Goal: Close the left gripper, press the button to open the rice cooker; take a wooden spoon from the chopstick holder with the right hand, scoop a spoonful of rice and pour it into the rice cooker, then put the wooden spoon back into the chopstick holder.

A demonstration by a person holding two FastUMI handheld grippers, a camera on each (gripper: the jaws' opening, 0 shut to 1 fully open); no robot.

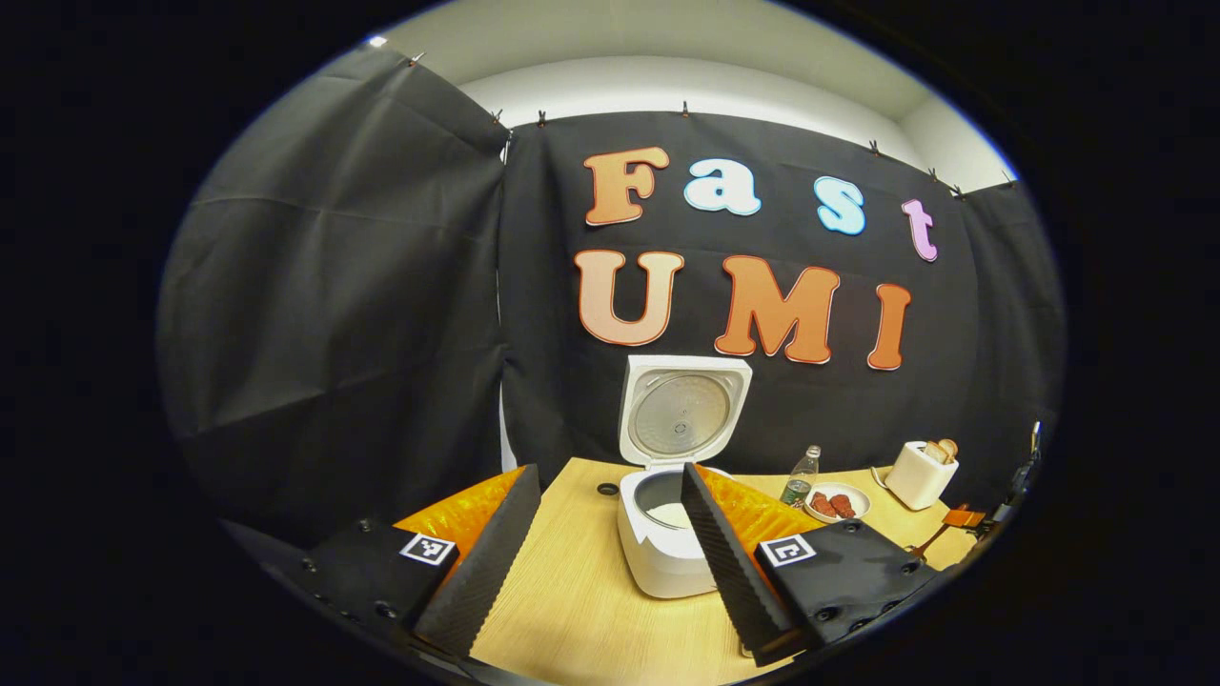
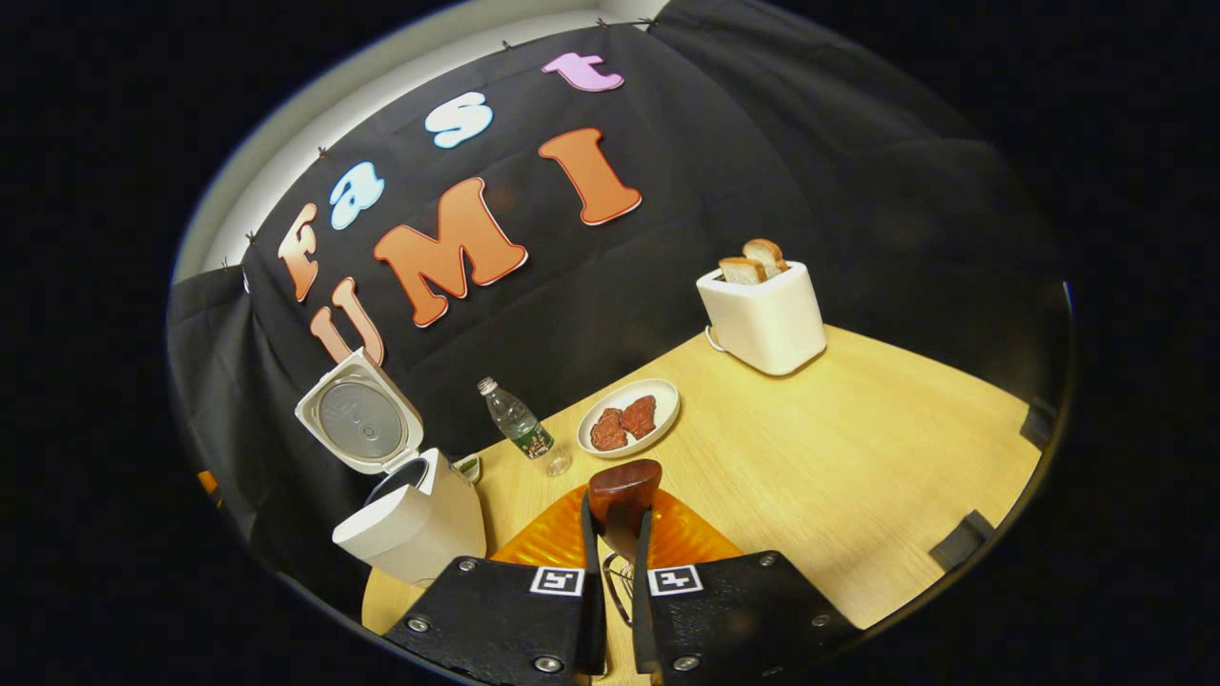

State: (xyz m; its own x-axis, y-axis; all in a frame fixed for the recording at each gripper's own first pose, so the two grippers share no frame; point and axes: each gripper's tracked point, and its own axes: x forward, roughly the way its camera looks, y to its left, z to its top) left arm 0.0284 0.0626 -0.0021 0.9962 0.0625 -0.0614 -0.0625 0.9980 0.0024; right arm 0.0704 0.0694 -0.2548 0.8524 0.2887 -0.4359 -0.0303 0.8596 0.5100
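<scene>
Holding the wooden spoon (image 2: pixel 624 495) clamped in my right gripper (image 2: pixel 618 543), its fingers pinching the handle; my left gripper (image 1: pixel 610 534) is hanging released before the rice cooker (image 1: pixel 667 534), lid already up. Whether rice is riding in the bowl is unclear; pouring and returning remain.

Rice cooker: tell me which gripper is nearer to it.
Left. The left gripper hangs open just in front of the open rice cooker, its fingers framing it. The right gripper, shut on the wooden spoon, is off to the cooker's side.
</scene>
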